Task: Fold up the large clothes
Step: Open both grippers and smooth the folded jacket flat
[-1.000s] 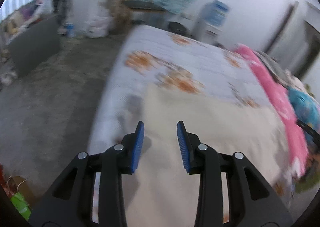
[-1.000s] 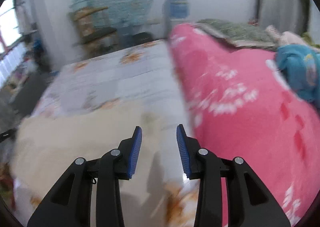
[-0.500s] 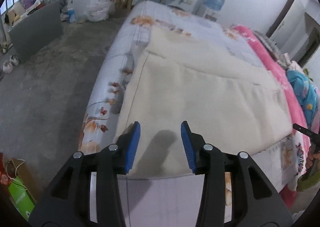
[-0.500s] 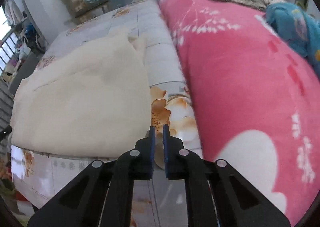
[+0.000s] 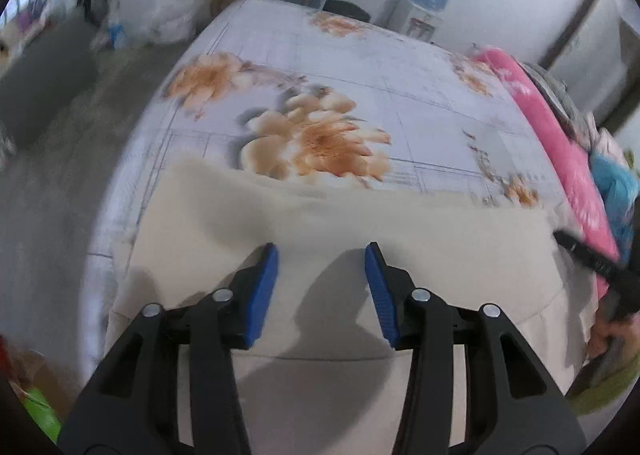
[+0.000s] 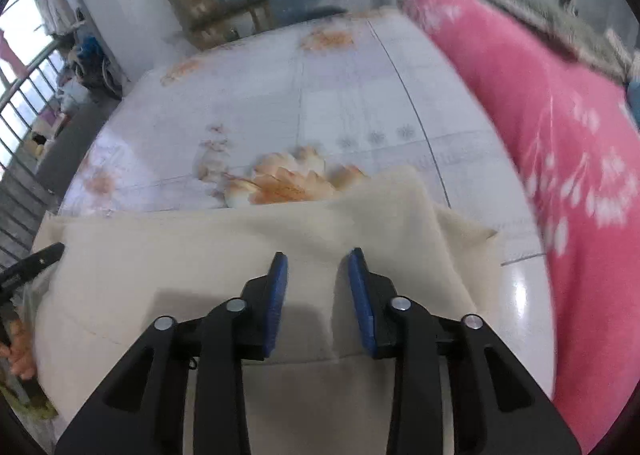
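Two grippers hang over the cream garment (image 5: 400, 239), which lies folded across the near end of the bed (image 5: 360, 67), its far edge just short of the big orange flower (image 5: 316, 143). Left gripper (image 5: 322, 287): jaws parted moderately, nothing between the pads. Right gripper (image 6: 318, 295): jaws narrower, and they've just been opening, with only bare cloth below them, nothing pinched. Now the risk, as I read it: the garment's right corner (image 6: 460, 223) is sticking out unevenly with a layer peeking from underneath, so a grab there could catch one layer only and drag the fold askew. The sheet looks glossy too, so the whole stack might slide toward the bed's edge. Crowding things, the pink blanket (image 6: 560, 143) bulks up just right of the garment, leaving little room to spread on that side. Beyond the bed, a water dispenser (image 5: 424, 3) and wooden shelf (image 6: 216, 3), well clear.
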